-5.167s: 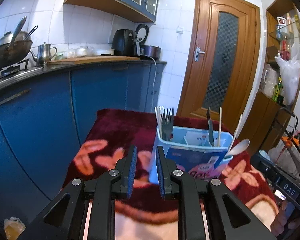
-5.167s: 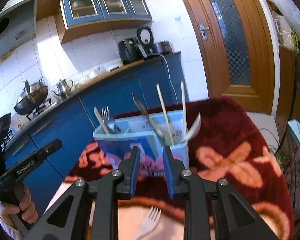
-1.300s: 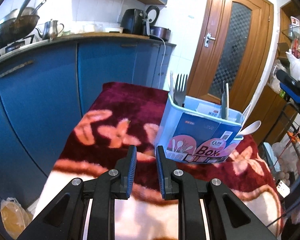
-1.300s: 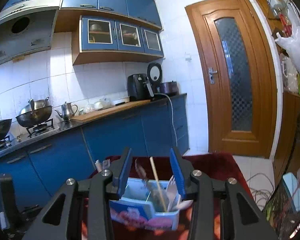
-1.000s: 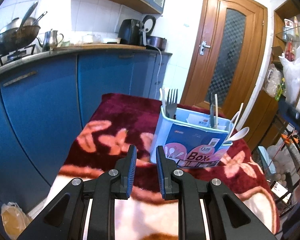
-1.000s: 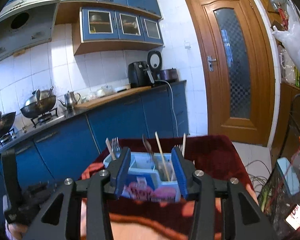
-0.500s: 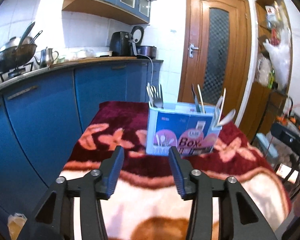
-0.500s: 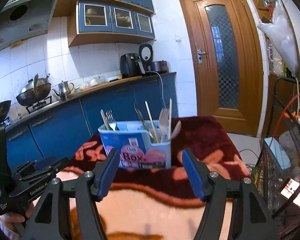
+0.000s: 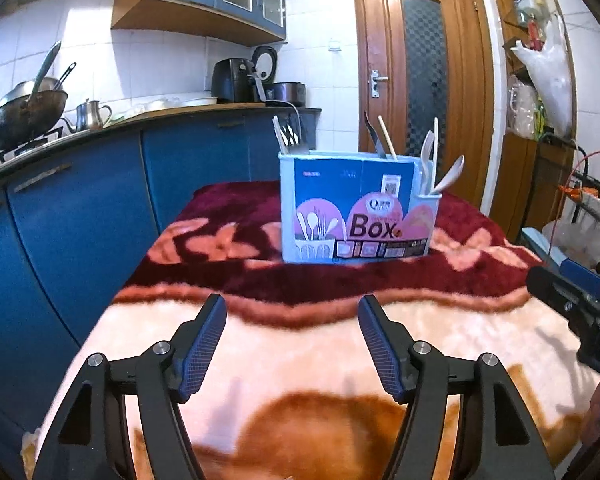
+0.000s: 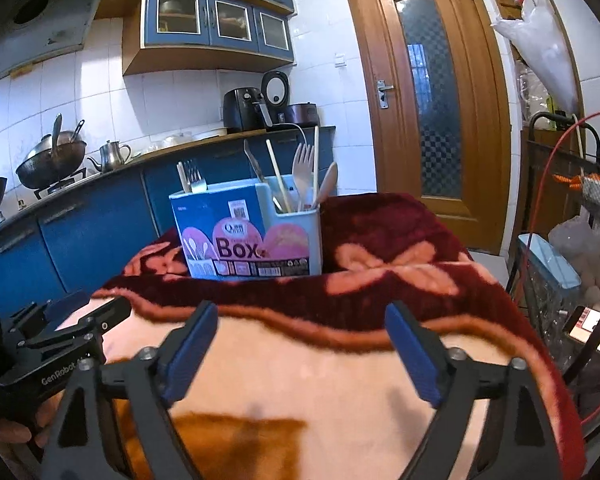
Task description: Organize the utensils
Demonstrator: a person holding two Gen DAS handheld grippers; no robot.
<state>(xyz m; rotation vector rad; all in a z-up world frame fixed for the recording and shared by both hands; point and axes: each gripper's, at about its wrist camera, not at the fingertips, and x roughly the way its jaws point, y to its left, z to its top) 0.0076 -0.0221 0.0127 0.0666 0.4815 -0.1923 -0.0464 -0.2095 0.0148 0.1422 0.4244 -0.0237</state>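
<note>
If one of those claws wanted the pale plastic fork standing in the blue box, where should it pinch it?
Probably high on the white fork, around the neck just under the tines, coming down from above. It stands nearly upright in the utensil box's right-end compartment, its handle buried among a chopstick and a spoon, so only the top is free. The right gripper is open and empty.

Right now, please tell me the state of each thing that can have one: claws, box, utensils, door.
Left claw: open, empty.
Right claw: open, empty.
Utensil box: upright on the blanket.
White plastic fork: standing in the box's right compartment.
Metal fork: standing at the left end.
Door: closed.
</note>
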